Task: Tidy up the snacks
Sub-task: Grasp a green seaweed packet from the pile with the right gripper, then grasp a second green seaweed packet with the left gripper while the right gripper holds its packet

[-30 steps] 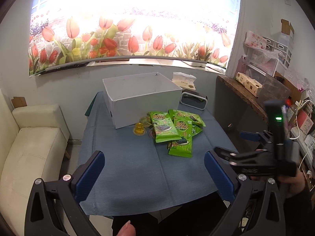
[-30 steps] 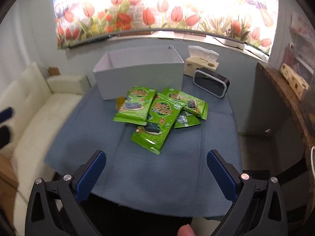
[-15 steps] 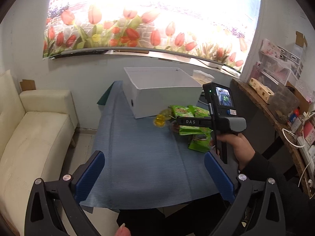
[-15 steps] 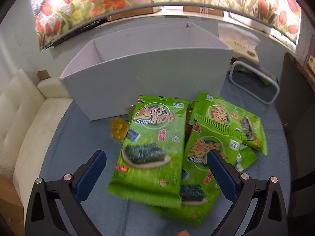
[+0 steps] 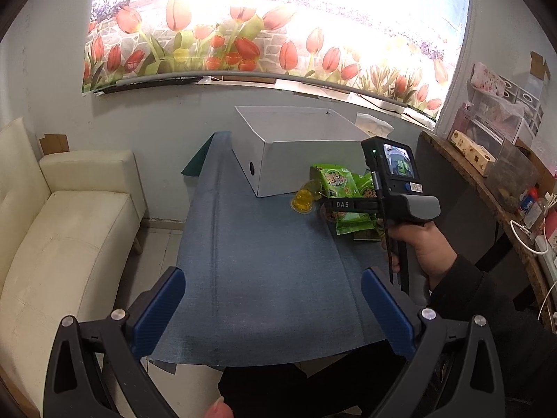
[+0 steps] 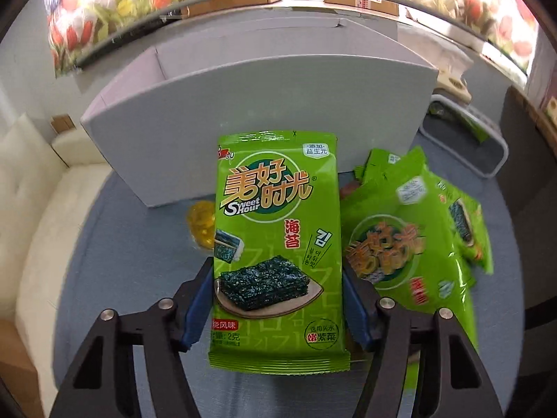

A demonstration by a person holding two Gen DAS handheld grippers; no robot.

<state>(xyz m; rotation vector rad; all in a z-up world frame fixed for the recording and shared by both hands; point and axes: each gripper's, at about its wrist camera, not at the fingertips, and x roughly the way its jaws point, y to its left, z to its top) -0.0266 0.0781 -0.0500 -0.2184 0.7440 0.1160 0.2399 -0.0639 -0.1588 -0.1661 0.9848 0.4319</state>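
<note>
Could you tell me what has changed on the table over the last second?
The right gripper came down over the snack pile and has just been closing its jaws around the top seaweed packet, pads at its side edges. The left gripper stays open and empty. The white box and yellow jelly cup have not moved.

Cream sofa (image 5: 66, 230) beneath tulip mural (image 5: 243, 38), perhaps backlit.

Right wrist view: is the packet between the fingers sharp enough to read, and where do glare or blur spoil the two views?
Right wrist view: held seaweed packet sharp, print legible; packets to its right smeared. Left wrist view: tulip mural blown out white at its upper part, white box and table evenly lit, edges bent by fisheye.
</note>
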